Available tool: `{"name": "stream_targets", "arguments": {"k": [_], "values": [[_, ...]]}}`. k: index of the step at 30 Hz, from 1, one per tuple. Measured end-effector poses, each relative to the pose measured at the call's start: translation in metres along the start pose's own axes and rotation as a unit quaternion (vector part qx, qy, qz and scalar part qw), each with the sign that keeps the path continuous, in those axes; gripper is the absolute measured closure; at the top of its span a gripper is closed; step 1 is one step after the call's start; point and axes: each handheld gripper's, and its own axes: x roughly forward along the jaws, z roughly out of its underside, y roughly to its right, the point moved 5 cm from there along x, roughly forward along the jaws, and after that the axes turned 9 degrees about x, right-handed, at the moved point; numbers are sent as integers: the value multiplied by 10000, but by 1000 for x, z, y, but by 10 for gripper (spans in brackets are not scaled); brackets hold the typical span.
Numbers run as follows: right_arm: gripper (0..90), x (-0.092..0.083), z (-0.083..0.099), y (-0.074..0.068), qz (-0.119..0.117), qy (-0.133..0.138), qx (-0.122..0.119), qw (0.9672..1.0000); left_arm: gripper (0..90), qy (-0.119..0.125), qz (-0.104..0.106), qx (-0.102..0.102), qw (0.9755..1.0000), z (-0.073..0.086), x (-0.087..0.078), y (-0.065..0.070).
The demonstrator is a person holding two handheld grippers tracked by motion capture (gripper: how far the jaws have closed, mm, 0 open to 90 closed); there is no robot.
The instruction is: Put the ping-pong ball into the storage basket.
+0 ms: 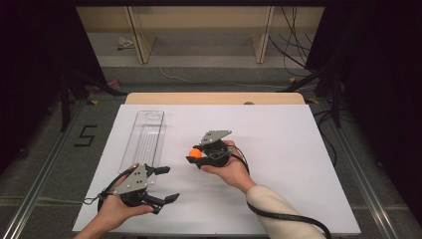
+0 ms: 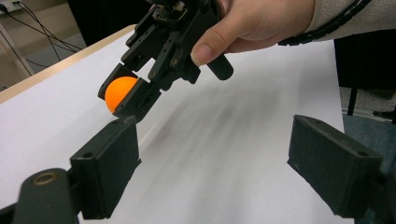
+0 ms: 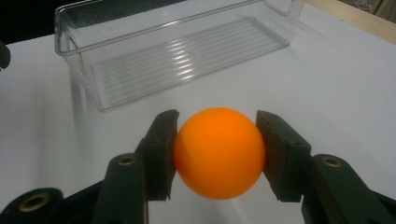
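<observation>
1. Orange ball (image 3: 218, 152) pinched between both pads of right gripper (image 1: 195, 153); lifted clear of the white table (image 1: 278, 149), near its middle.
2. Clear plastic bin (image 1: 144, 135) lying empty, left of and slightly beyond the ball, apart from it.
3. Left gripper (image 1: 166, 184) at near left, jaws spread, nothing between them.
4. Judged: pickup done. Carry leftward and release into bin, the likely destination, not yet done.

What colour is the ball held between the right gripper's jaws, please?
Plain orange, unpatterned. The ball shows best in the right gripper view, clamped by the right gripper.
</observation>
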Motion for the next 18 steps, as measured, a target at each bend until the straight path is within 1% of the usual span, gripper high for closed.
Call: {"name": "stream_targets", "arguments": {"k": [18], "values": [[512,-8,-8,1,1,147,61,9999,159,-3,2,6,10000,0,0,0]]}}
